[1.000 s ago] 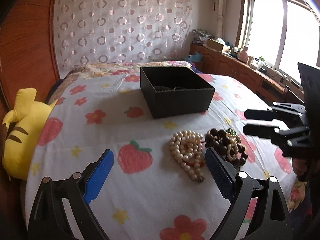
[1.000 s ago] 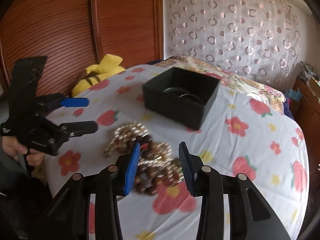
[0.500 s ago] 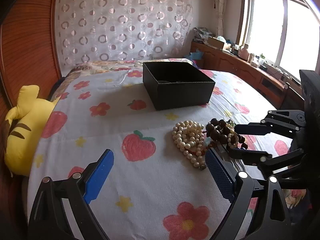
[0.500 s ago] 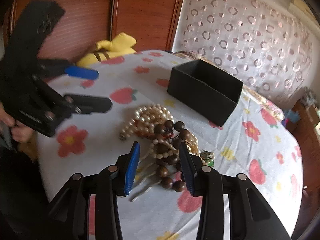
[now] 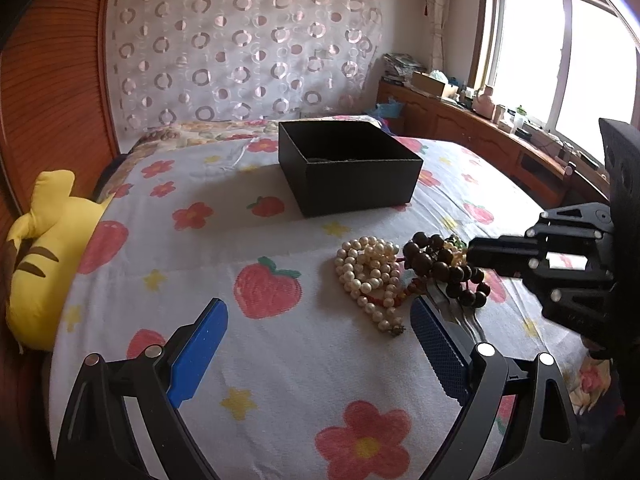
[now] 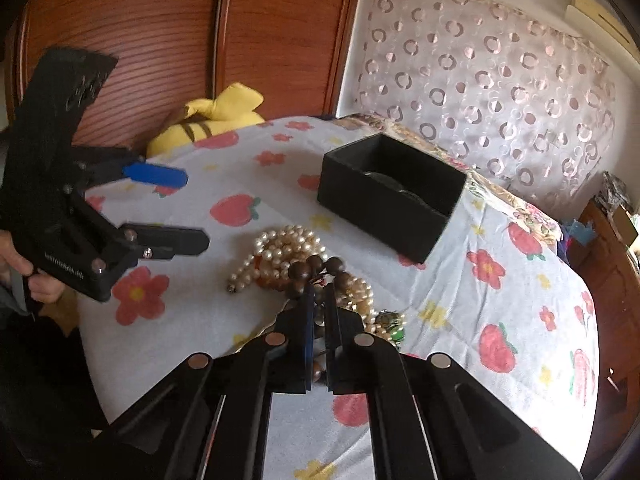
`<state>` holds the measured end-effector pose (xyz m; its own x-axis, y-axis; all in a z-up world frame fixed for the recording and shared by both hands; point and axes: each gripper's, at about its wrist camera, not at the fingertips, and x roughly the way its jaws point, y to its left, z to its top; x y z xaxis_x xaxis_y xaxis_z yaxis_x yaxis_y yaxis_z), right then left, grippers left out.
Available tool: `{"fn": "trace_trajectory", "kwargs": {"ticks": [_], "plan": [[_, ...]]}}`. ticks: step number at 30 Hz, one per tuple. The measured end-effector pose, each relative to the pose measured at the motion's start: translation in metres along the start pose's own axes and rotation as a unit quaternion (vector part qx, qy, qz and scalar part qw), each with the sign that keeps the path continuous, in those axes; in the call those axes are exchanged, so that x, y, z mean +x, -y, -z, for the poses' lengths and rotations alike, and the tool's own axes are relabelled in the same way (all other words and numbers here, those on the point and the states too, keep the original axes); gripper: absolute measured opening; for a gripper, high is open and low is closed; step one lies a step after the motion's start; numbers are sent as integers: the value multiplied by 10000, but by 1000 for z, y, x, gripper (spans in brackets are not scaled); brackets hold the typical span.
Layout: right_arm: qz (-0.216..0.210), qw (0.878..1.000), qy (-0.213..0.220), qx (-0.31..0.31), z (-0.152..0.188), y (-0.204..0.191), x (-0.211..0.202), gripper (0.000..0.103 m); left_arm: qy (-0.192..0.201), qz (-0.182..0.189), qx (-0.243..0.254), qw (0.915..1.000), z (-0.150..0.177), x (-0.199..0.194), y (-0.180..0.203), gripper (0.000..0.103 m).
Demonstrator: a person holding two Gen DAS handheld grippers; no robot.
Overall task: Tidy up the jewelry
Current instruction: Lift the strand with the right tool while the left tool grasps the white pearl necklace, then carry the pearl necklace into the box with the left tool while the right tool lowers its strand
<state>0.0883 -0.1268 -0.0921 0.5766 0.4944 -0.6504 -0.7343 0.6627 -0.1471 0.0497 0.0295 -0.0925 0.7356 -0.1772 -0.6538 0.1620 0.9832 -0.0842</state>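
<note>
My right gripper [image 6: 318,300] is clamped on the dark wooden bead bracelet [image 6: 316,268], which lies touching the pearl necklace [image 6: 280,250] near the bed's [image 6: 520,280] front edge. My left gripper [image 5: 318,344] hangs beside them, fingers apart, gripping nothing. The black box [image 5: 348,168] sits mid-bed, well apart from the heap.

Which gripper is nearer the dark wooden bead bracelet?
Right. The right gripper is shut on the dark wooden bead bracelet itself. The left gripper hangs open short of the pile, with nothing between its fingers.
</note>
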Motion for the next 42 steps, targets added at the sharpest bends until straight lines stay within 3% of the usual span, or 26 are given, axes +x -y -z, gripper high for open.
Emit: {"fn": "trace_trajectory", "kwargs": {"ticks": [9,20,30,36,42], "plan": [[312,9968,607,428,-10,33,-46,5,-49,49,39,10000,0,4,4,89],[843,9868,1299,467,-30,64,-114,5,-73,211,62,9997,-2,7,6,89],[1185,9779,1683,356,-46,74,-155,5,-344,609,192,9974,-17,24,12,47],[1271,9751,1796,273,-52,75,-168,5,-646,855,-47,9942,-27,47,6,24],[1247,9760,1772,218,-52,72,-166,5,-853,621,-19,9944,-34,64,5,20]]}}
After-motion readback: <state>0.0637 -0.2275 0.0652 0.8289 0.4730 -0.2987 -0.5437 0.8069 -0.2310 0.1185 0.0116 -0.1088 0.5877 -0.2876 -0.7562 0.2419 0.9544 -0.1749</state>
